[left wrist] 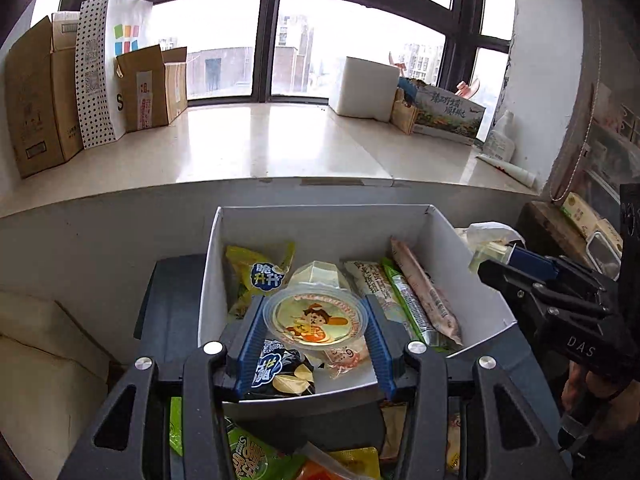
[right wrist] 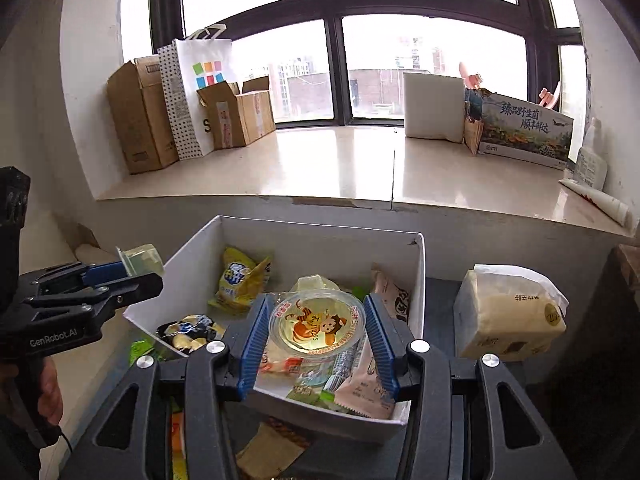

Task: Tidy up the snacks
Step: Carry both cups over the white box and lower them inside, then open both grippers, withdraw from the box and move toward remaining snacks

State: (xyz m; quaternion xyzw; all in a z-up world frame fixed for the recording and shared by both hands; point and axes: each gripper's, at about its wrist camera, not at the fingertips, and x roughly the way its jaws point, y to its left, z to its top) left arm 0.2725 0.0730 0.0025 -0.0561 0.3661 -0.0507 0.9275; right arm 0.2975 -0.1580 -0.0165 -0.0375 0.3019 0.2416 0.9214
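Left claw (left wrist: pixel 316 320) is clamping a round jelly cup (left wrist: pixel 316 322) between its blue pads, foil lid facing the camera, and right claw (right wrist: pixel 316 326) is gripping a second jelly cup (right wrist: pixel 317 327) of the same kind the same way. Both cups are hanging directly over the open white box (left wrist: pixel 224 264), which is sitting on a dark tabletop (left wrist: pixel 168 308) under the window ledge (left wrist: pixel 260 148) and is already holding chip bags, long wrapped bars and another jelly cup. The relation that matters: the box is lying straight below and slightly ahead of each claw, its long axis running away from the cameras toward the ledge, so a release looks likely to drop either cup inside the walls. Neither hand is clearly the nearer; the left cup is sitting over the box's middle, the right cup over the near half, and the two claws are working side by side, angled down at the box, with the left seen from the right wrist view out past the box's left wall. A paper-wrapped package (right wrist: pixel 508 312) is standing just beside the box on its right. More packets are lying loose below the claws.
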